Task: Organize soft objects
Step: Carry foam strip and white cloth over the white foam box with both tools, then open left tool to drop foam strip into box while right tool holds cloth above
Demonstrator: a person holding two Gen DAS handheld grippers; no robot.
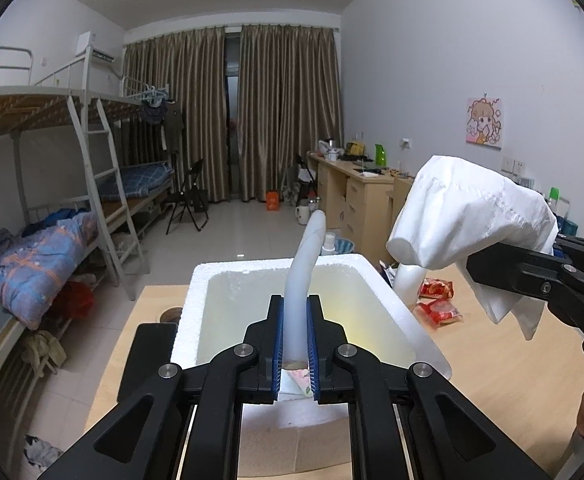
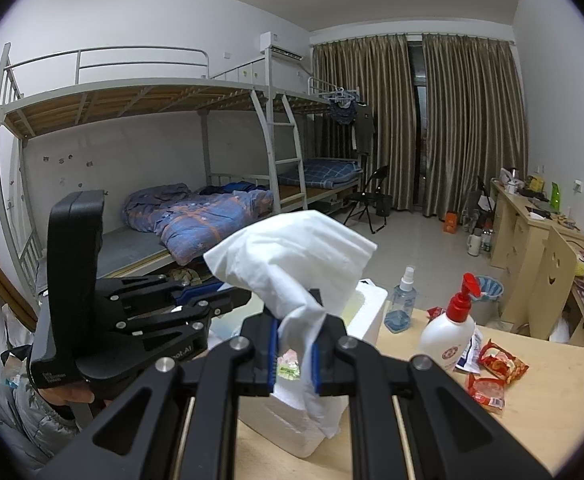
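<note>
The right gripper (image 2: pixel 295 346) pinches a white tissue pack (image 2: pixel 295 264) above the white foam box (image 2: pixel 365 312) on the table (image 2: pixel 531 432).

text: "oot.AI" | on: left claw (image 2: pixel 228 300) body | other print: too small

Two matching handheld grippers, left gripper (image 1: pixel 295 332) and right gripper (image 2: pixel 295 354): black linkage arms, round silver pivot screws, ribbed blue pads lining jaws; person wears grey patterned sleeve (image 2: pixel 32 420).
</note>
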